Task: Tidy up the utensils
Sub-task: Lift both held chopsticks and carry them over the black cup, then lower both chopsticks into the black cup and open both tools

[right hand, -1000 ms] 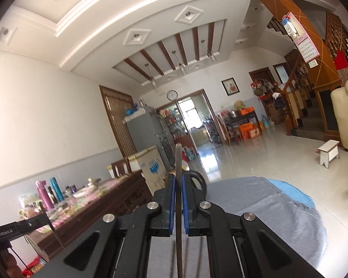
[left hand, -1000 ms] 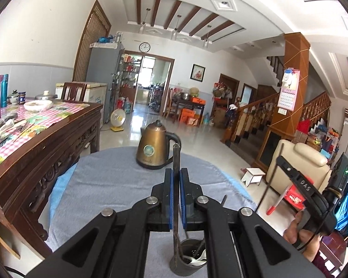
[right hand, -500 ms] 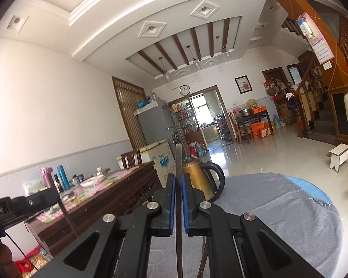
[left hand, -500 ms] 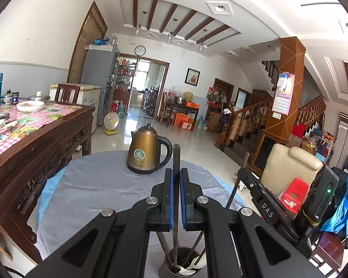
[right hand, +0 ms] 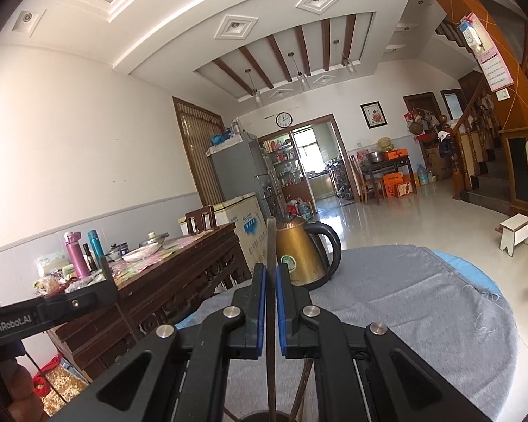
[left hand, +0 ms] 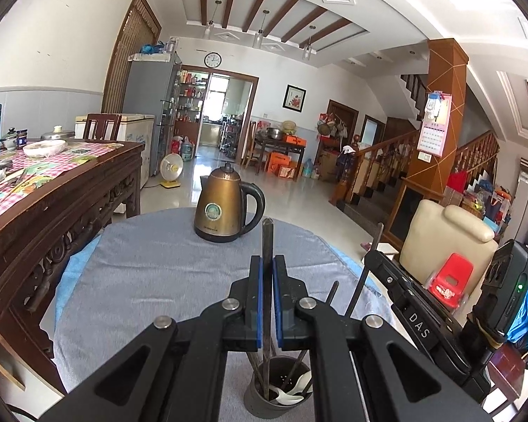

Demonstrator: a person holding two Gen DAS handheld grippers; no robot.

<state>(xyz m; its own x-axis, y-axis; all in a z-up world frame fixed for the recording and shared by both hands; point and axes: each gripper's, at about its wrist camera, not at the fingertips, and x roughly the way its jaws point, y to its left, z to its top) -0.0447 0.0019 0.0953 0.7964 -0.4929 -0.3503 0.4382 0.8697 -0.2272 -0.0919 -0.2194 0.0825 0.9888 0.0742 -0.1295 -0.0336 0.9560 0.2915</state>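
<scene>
My left gripper (left hand: 266,263) is shut on a dark chopstick (left hand: 266,239) held upright, its lower end inside a grey utensil cup (left hand: 264,402) on the grey cloth just below. The cup holds other chopsticks and a white spoon (left hand: 292,392). My right gripper (right hand: 270,270) is shut on another dark chopstick (right hand: 271,242), also upright, its lower end reaching the cup's rim (right hand: 260,416). The right gripper also shows in the left wrist view (left hand: 380,263), right of the cup, with its chopstick (left hand: 364,274) slanting down.
A round table with a grey cloth (left hand: 151,263) carries a bronze kettle (left hand: 223,209) at its far side. A dark wooden table (left hand: 52,190) with bowls and bottles stands to the left. A cream armchair (left hand: 447,239) and red stool (left hand: 450,277) are to the right.
Both grippers tilted down and closed in on the cup. The right gripper came nearer the left, and both chopsticks' lower ends now sit at or in the cup.
</scene>
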